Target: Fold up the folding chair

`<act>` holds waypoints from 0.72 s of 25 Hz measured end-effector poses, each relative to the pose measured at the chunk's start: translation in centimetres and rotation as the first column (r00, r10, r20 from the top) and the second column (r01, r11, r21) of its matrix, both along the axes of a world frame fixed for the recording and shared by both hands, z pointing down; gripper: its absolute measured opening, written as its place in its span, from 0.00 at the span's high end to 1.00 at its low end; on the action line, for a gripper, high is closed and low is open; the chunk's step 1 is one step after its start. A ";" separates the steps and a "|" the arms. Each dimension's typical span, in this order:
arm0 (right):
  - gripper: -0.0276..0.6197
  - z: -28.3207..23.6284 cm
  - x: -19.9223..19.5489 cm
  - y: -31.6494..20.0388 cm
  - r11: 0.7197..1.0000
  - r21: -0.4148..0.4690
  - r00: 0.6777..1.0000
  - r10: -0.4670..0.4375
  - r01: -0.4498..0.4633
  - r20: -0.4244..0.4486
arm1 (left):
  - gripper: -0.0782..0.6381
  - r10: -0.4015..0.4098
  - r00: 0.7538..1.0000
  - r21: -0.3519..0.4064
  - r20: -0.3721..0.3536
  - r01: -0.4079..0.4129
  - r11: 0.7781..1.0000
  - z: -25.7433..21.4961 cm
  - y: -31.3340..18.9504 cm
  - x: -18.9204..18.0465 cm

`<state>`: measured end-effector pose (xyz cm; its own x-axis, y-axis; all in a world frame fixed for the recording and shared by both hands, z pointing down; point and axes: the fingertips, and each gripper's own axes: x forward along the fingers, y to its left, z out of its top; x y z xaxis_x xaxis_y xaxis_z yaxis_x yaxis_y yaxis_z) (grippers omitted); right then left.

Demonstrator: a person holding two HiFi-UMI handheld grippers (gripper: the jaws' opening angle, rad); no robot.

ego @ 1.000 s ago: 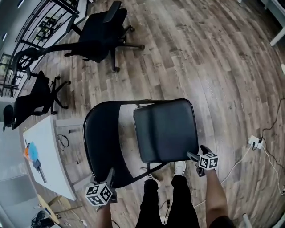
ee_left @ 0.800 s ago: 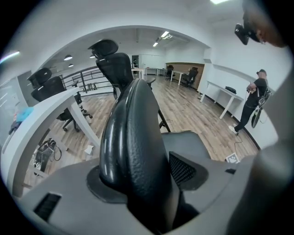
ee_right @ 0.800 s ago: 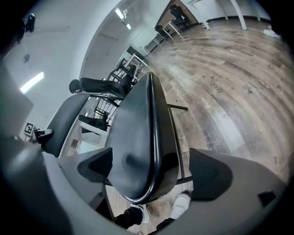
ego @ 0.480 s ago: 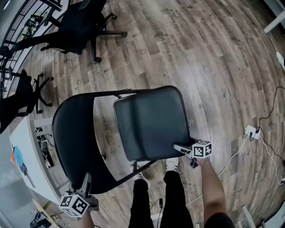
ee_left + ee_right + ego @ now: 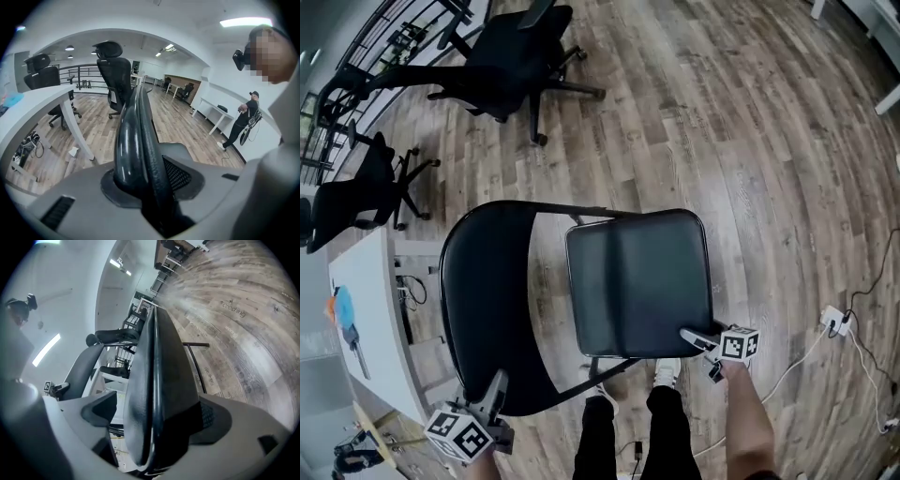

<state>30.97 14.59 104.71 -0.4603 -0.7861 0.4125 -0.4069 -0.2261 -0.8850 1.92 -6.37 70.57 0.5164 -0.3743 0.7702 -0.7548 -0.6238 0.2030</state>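
At the far left edge a white table (image 5: 370,319) carries a small blue object (image 5: 342,305). Beyond it, at the far left, stand two black office chairs (image 5: 511,52), well apart from everything else on the wood plank floor (image 5: 750,141).

The left gripper (image 5: 495,386) reaches up from the near left to the folding chair (image 5: 581,217), which stands unfolded in the middle of the floor, just beyond the person's legs (image 5: 633,436). The left gripper's jaws are closing on the near rim of the black backrest (image 5: 483,300). In the left gripper view the rim fills the space between them, and the pads (image 5: 180,176) lie against either side of it.

Right of the backrest the padded seat (image 5: 642,281) lies level.

The right gripper (image 5: 696,336) meets the seat's near right corner. In the right gripper view its jaws straddle the seat edge. The meshed pad (image 5: 208,420) sits against the dark underside, while a thin slit of background shows between the other pad (image 5: 101,411) and the cushion, so nothing is clamped.

At the right, a white power strip (image 5: 832,320) and its cable (image 5: 787,361) lie on the floor.
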 end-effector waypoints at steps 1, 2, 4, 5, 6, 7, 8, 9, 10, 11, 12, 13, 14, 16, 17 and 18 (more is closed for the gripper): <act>0.20 -0.8 -0.2 -0.2 1.000 0.007 1.000 0.007 -0.007 0.003 | 0.71 -0.003 1.000 -0.001 -0.016 0.003 1.000 -0.7 0.0 0.2; 0.20 -1.5 -0.5 -0.5 1.000 0.014 1.000 0.012 -0.012 0.006 | 0.72 -0.006 0.999 0.003 -0.034 0.006 1.000 -1.4 0.1 0.4; 0.20 -3.2 -0.9 -1.2 0.999 0.032 1.000 0.012 -0.013 0.010 | 0.74 -0.006 0.998 0.016 -0.063 0.007 1.000 -3.0 0.3 1.1; 0.20 -4.1 -1.1 -1.5 0.999 0.038 1.000 0.007 -0.008 0.014 | 0.76 -0.003 0.998 0.024 -0.068 0.005 1.000 -3.7 0.4 1.5; 0.20 -5.0 -1.5 -1.6 0.999 0.039 1.000 -0.001 0.000 0.017 | 0.76 0.001 0.998 0.033 -0.066 0.002 0.999 -4.3 0.6 1.7; 0.20 -5.9 -1.9 -1.5 0.999 0.034 1.000 -0.011 0.010 0.019 | 0.76 0.005 0.998 0.043 -0.063 -0.002 0.999 -4.8 0.7 1.7; 0.20 -6.8 -2.4 -1.3 0.999 0.028 1.000 -0.020 0.019 0.023 | 0.76 0.009 0.998 0.051 -0.060 -0.005 0.999 -5.2 0.9 1.4; 0.20 -7.9 -3.1 -1.2 0.999 0.030 0.999 -0.023 0.022 0.033 | 0.76 0.010 0.998 0.057 -0.057 -0.007 0.998 -5.7 1.0 1.1; 0.20 -9.2 -3.8 -1.4 0.999 0.041 0.999 -0.022 0.020 0.047 | 0.76 0.009 0.999 0.060 -0.054 -0.005 0.998 -6.3 1.2 0.9; 0.20 -10.6 -4.4 -1.6 0.998 0.054 0.998 -0.022 0.019 0.058 | 0.76 0.005 0.999 0.061 -0.053 -0.001 0.998 -6.9 1.2 0.8; 0.20 -11.8 -5.1 -1.9 0.998 0.064 0.998 -0.024 0.020 0.066 | 0.76 0.000 0.999 0.061 -0.052 0.003 0.998 -7.6 1.3 0.6; 0.20 -13.2 -5.9 -2.3 0.997 0.072 0.997 -0.026 0.021 0.074 | 0.76 -0.004 0.999 0.062 -0.051 0.007 0.998 -8.2 1.4 0.3; 0.20 -14.6 -6.7 -2.7 0.996 0.081 0.996 -0.029 0.022 0.082 | 0.76 -0.006 0.999 0.065 -0.050 0.009 0.998 -8.8 1.4 -0.1; 0.20 -16.9 -7.7 -4.4 0.994 0.105 0.997 -0.035 0.027 0.075 | 0.76 -0.005 0.998 0.081 -0.059 0.010 0.997 -9.8 0.6 -0.5; 0.20 -18.1 -8.1 -5.3 0.993 0.112 0.997 -0.038 0.031 0.067 | 0.76 -0.006 0.997 0.086 -0.073 0.013 0.996 -10.4 0.1 -0.3; 0.20 -19.2 -8.7 -5.8 0.993 0.112 0.997 -0.045 0.038 0.063 | 0.77 -0.014 0.996 0.082 -0.092 0.021 0.996 -11.1 0.0 -0.2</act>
<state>22.23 8.83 85.46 -0.5166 -0.8049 0.2922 -0.3543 -0.1098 -0.9287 1.70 -6.37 59.49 0.5763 -0.4441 0.6860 -0.7463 -0.6282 0.2203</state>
